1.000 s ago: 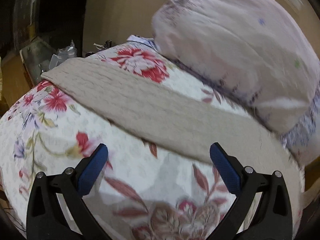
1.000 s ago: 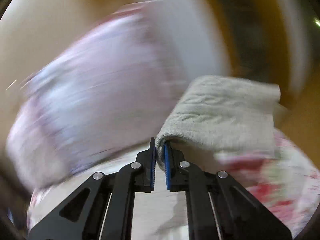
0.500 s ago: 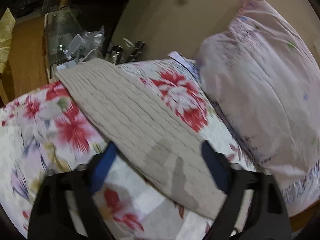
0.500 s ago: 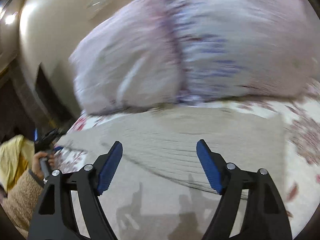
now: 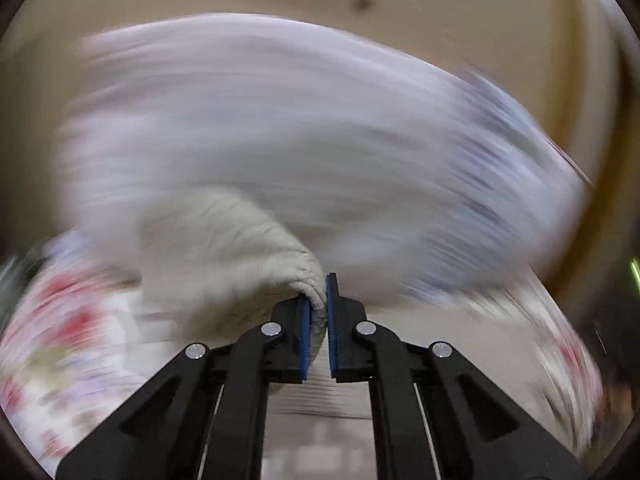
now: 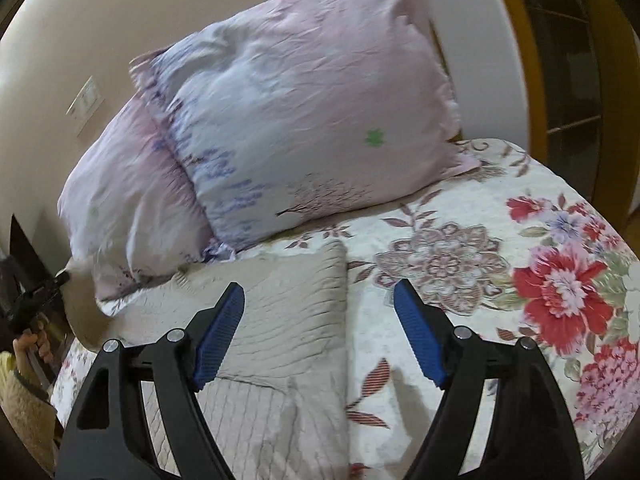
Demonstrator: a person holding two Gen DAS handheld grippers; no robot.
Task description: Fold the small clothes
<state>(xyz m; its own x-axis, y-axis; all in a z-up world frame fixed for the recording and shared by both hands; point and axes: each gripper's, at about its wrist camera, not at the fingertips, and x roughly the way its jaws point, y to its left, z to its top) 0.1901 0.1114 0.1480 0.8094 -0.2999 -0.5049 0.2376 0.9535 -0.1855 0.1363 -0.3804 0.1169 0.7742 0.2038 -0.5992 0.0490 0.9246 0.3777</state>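
Note:
A beige knitted garment (image 6: pixel 280 320) lies on the floral bedspread (image 6: pixel 540 280), its right part flat with a fold across it. My left gripper (image 5: pixel 318 304) is shut on a bunched corner of the garment (image 5: pixel 240 256) and holds it raised; that view is heavily blurred. In the right wrist view the left gripper (image 6: pixel 44 288) shows at the far left with the raised cloth. My right gripper (image 6: pixel 320 332) is open and empty, hovering over the garment's right edge.
Two pale pink pillows (image 6: pixel 304 120) lean against the cream wall behind the garment. A wooden door frame (image 6: pixel 560 80) stands at the right beyond the bed. The person's hand and sleeve (image 6: pixel 24 360) are at the left edge.
My right gripper let go of the garment and opened. My left gripper, open before, has closed on a corner of the garment and is swinging it fast.

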